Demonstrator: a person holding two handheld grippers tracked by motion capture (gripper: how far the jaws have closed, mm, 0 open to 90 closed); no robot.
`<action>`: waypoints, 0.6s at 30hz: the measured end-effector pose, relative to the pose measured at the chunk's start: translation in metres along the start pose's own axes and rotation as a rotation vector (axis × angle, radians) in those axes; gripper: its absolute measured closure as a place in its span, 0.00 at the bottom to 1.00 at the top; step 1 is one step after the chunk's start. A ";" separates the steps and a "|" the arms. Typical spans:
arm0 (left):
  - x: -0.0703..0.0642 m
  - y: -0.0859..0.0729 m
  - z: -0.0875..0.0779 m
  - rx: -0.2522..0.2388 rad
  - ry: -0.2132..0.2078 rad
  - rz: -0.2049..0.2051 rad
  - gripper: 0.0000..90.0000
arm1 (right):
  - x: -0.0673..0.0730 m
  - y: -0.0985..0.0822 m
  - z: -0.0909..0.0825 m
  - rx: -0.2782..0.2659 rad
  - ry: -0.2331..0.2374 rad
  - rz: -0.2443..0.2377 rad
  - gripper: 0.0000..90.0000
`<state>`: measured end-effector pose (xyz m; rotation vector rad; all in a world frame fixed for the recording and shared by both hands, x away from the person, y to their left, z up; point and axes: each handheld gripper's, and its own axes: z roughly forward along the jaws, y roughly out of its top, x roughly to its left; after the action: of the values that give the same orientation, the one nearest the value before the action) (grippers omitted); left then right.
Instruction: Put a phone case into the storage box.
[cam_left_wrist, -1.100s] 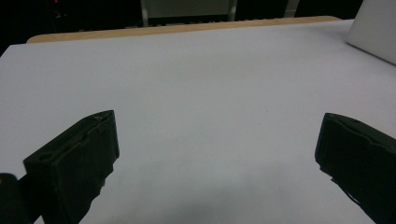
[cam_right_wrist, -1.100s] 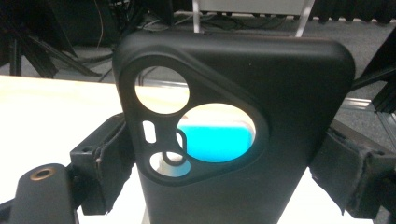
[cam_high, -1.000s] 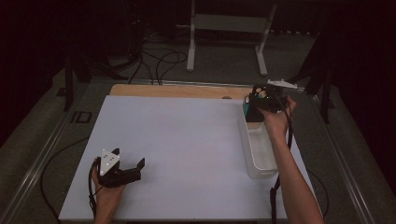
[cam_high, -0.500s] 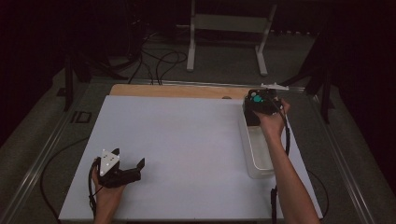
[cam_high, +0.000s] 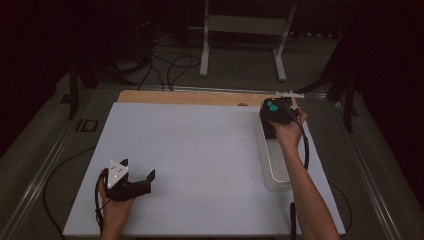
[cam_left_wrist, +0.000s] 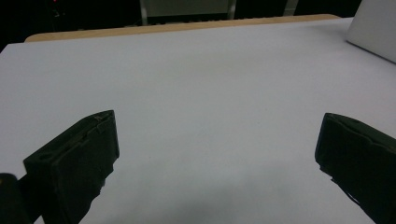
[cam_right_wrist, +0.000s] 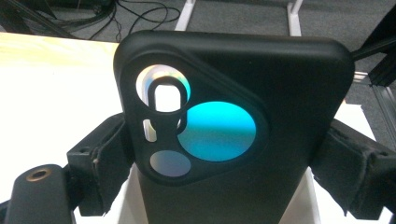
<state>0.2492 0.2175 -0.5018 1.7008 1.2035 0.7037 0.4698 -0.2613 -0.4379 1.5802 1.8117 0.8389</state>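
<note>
At the lower left of the high view, the left gripper (cam_high: 142, 181) rests on the white table sheet (cam_high: 200, 160), jaws spread wide and empty. Farther back at the right, the right gripper (cam_right_wrist: 224, 154) clamps a black phone case with round camera cut-outs (cam_right_wrist: 243, 130) above the far end of the clear plastic tray (cam_high: 276, 167).

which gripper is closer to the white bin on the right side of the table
Right. The right gripper, shut on a black phone case, is over the far end of the white bin. The left gripper sits at the table's near left, jaws open, well away from it.
</note>
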 end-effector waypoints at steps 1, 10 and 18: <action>0.000 0.000 0.000 0.001 0.000 0.001 0.00 | 0.000 0.000 0.001 0.003 0.000 0.000 0.13; 0.001 0.000 0.000 -0.003 -0.001 -0.008 0.00 | 0.001 -0.002 0.005 0.018 -0.007 0.001 0.13; 0.001 0.000 0.000 -0.003 -0.002 -0.007 0.00 | 0.000 -0.003 0.005 0.021 0.024 0.004 0.11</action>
<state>0.2491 0.2185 -0.5020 1.6941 1.2061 0.6988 0.4719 -0.2610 -0.4433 1.5936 1.8401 0.8465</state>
